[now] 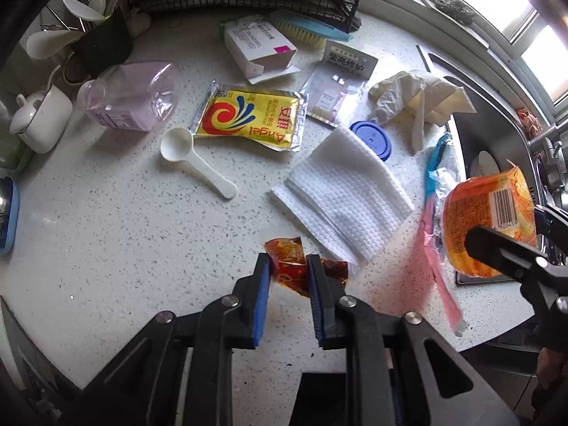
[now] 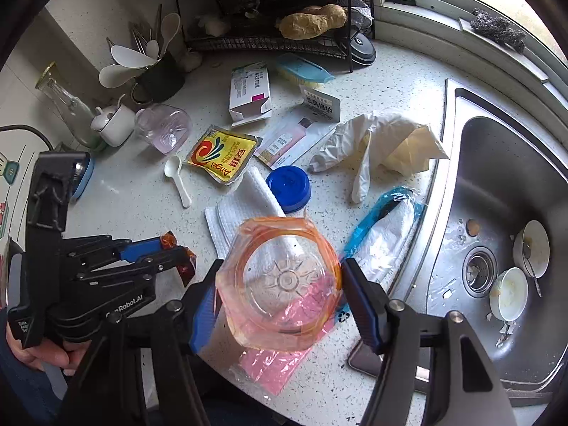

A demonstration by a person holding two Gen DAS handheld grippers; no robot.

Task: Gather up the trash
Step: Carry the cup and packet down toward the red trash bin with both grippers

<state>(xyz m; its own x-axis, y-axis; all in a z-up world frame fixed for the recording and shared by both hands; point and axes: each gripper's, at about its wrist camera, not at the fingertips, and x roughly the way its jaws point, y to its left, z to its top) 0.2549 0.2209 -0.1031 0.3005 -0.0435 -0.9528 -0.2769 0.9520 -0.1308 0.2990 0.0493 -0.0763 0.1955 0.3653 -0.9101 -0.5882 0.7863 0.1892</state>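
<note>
My left gripper (image 1: 288, 266) is shut on a crumpled red-brown sauce packet (image 1: 290, 262), just above the speckled counter (image 1: 124, 248); it also shows in the right wrist view (image 2: 175, 248). My right gripper (image 2: 280, 284) is shut on a clear plastic cup with an orange label (image 2: 284, 284), held above the counter; the cup also shows in the left wrist view (image 1: 491, 227). Loose trash lies beyond: a yellow Angel packet (image 1: 248, 119), a white cloth (image 1: 340, 195), a blue lid (image 1: 372, 138), a crumpled glove (image 1: 415, 99), a pink wrapper (image 2: 277, 355).
A white scoop (image 1: 191, 163), a tipped purple bottle (image 1: 131, 96), an open carton (image 1: 259, 46) and a sachet (image 1: 333, 96) lie on the counter. A wire rack (image 2: 277, 10) stands at the back. The steel sink (image 2: 504, 234) with bowls is on the right.
</note>
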